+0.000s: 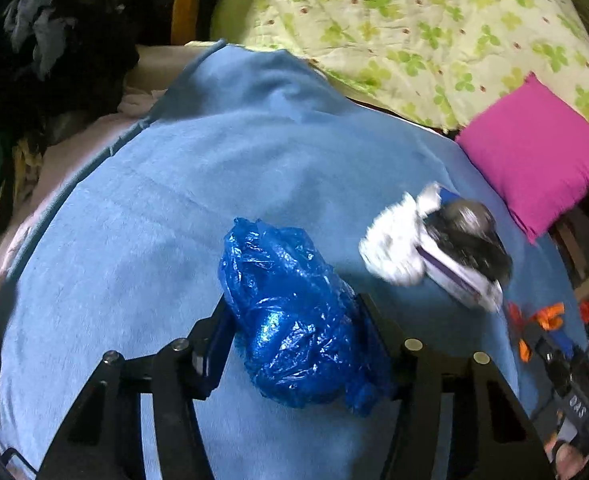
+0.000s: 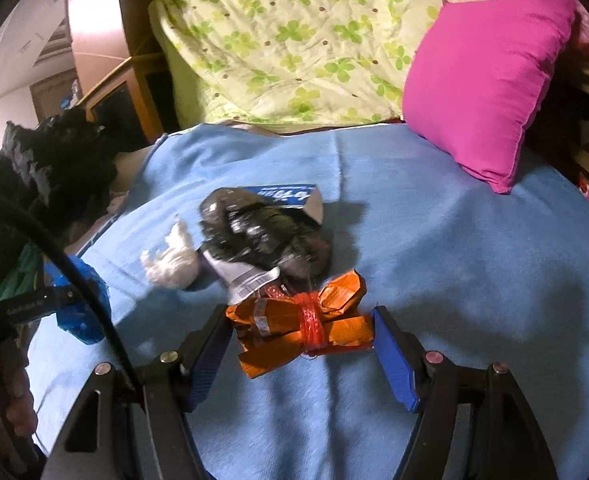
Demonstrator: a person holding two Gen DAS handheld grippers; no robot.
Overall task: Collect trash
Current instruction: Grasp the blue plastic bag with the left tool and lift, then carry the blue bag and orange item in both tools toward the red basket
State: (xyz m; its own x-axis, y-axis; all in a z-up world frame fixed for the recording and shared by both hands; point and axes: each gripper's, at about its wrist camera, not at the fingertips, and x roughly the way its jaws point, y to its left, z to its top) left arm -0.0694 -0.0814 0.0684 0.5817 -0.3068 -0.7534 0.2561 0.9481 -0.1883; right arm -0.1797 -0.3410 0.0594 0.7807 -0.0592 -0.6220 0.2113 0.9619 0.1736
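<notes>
On blue blanket (image 1: 174, 200), L gripper (image 1: 294, 320) clamps blue bag (image 1: 294, 312); R gripper (image 2: 300, 332) open round orange wrapper (image 2: 300, 320).

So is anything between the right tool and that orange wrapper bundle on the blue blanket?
Nothing visible. The crumpled orange wrapper bundle already lies between the open right tool's blue fingers; the dark trash pile sits beyond it.

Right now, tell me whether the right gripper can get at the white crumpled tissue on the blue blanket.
Probably not directly. The right gripper already straddles the orange wrapper bundle, which fills the gap between its fingers. The white crumpled tissue lies farther ahead and left, beside the dark trash pile.
</notes>
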